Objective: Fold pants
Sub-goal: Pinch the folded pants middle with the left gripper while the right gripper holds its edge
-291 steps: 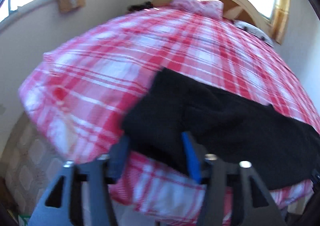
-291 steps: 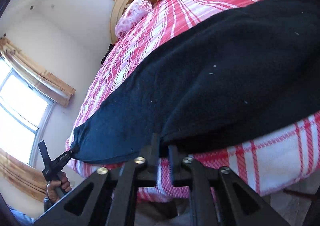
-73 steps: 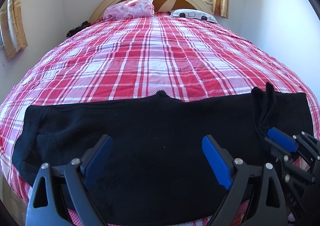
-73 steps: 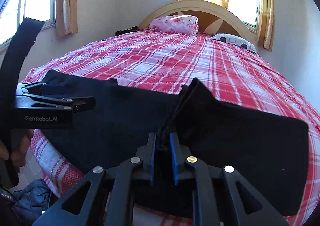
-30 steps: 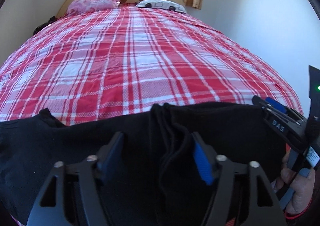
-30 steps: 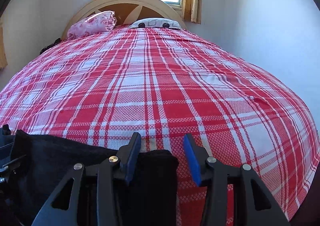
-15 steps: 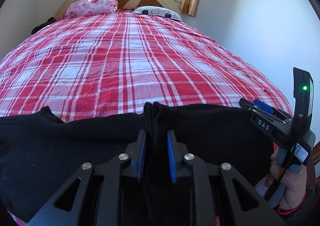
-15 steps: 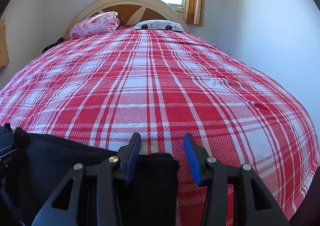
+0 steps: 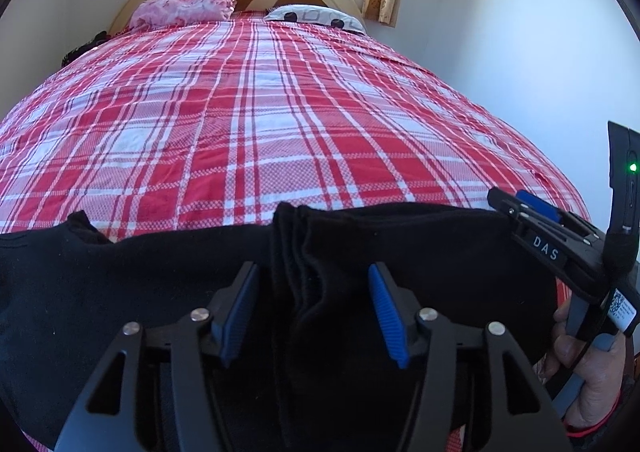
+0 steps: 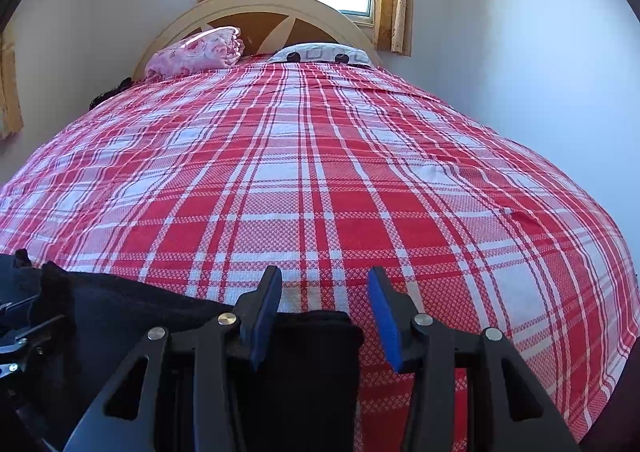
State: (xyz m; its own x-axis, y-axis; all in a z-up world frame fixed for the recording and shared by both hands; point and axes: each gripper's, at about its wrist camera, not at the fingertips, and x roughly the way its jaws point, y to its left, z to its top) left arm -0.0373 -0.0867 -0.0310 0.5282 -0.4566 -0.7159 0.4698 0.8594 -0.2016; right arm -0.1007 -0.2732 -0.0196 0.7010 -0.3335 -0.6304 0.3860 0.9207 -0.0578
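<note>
Left gripper letting go of the fold edge; black pants lie along the near edge of the bed.

Half a second ago the left gripper [image 9: 314, 312] was pinched on the stacked fold edges of the pants [image 9: 420, 252]; now its jaws are opening, the ridge loose between them, pads clear. Right gripper [image 10: 324, 312] unchanged: jaws apart over the pants' end, gripping nothing. The pants rest flat on the plaid bedspread [image 9: 248, 124], one end doubled back over the middle. Judgement: this fold is placed; a further fold or smoothing likely remains.
</note>
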